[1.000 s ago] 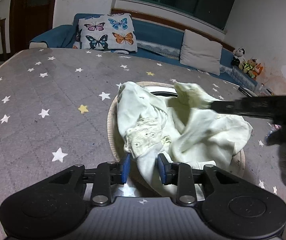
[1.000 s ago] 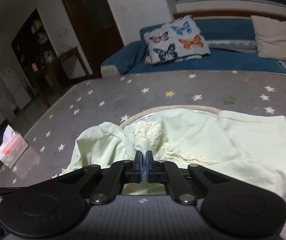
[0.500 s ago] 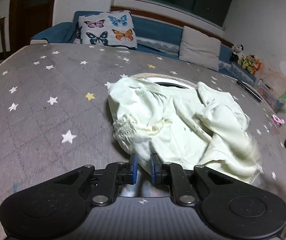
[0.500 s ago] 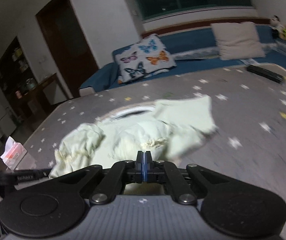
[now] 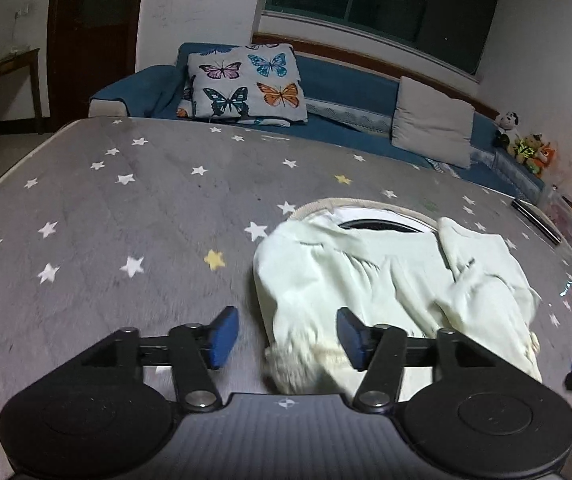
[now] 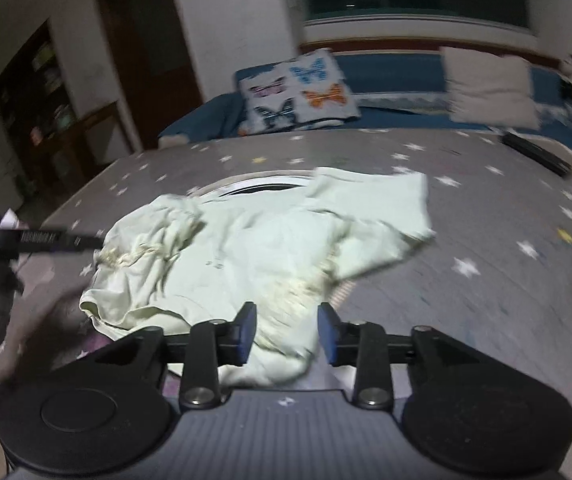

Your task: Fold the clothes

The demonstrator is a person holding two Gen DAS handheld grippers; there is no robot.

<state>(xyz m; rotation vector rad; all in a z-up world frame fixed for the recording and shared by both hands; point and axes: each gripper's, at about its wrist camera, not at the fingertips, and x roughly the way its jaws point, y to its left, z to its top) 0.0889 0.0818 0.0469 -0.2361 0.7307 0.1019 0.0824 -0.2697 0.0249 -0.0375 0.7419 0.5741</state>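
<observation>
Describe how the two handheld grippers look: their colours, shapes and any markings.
The left gripper and the right gripper look alike: a black body with two round discs, a ribbed grey centre plate bearing a small white crosshair mark, black link arms with silver pivot screws, and blue pads on the fingers. In the right view, the left gripper's black finger carries small white lettering, too blurred to read. No cables or sleeves show.

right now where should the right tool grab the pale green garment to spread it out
Probably the flat sleeve-like flap of the pale green garment, coming in from its right edge. It lies smooth and single-layered on the star-print cloth, while the near lace hem is bunched.
</observation>
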